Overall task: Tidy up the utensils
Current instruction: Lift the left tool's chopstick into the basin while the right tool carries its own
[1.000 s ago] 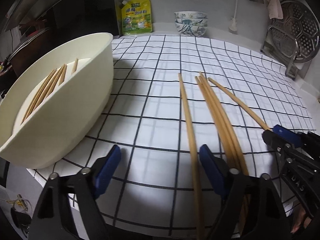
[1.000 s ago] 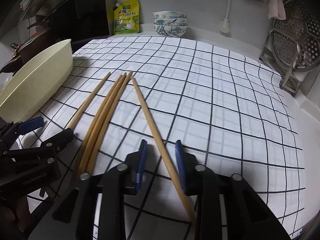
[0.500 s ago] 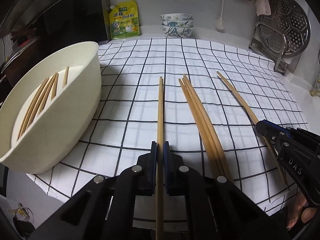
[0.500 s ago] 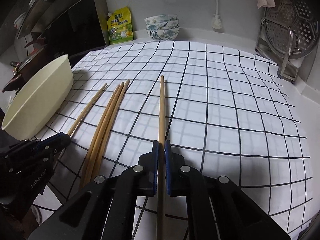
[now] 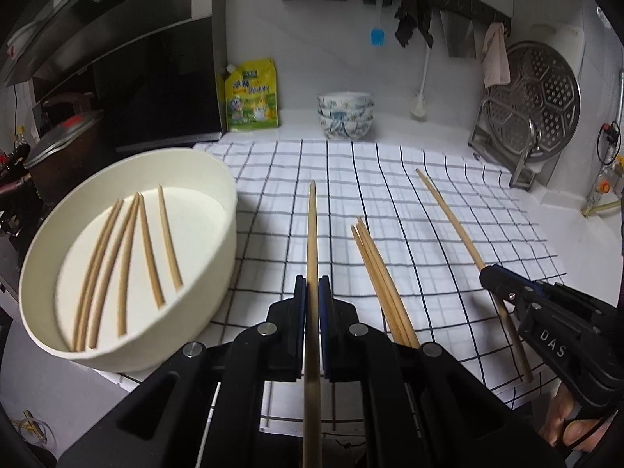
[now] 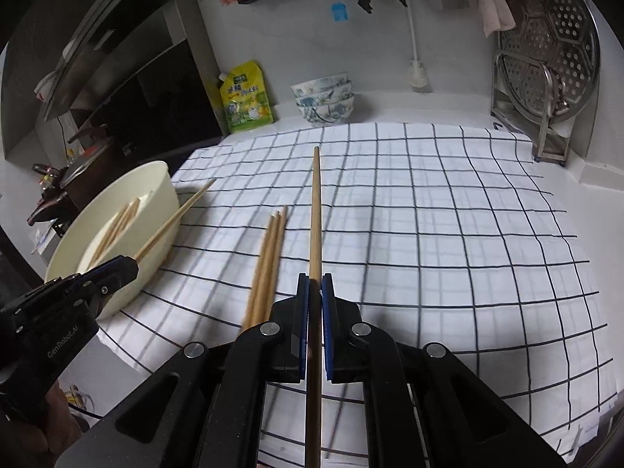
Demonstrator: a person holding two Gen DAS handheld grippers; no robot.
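Each gripper is clamped shut on one chopstick: the left gripper [image 5: 312,296] on a stick [image 5: 311,234], the right gripper [image 6: 315,292] on another stick [image 6: 316,214], each stick's long axis running straight ahead along the fingers, tip forward. Three loose chopsticks [image 5: 380,284] lie bunched on the checked cloth [image 5: 429,210] between them. Five more [image 5: 128,257] lie in the cream bowl [image 5: 202,304] at the cloth's left edge. Right of the sticks the cloth is bare.
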